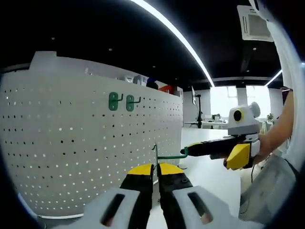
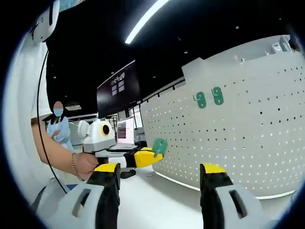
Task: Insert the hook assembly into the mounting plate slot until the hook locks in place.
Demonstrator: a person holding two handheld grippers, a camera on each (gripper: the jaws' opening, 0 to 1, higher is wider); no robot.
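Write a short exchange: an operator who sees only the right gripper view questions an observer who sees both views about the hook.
Operator: Is the hook gripped between both jaws?
Observer: Yes. In the left gripper view, the left gripper is shut on the hook.
Operator: What shape is its far end?
Observer: A thin green wire rises from the jaws, then runs sideways to the tip of the right gripper. I cannot tell if they touch.
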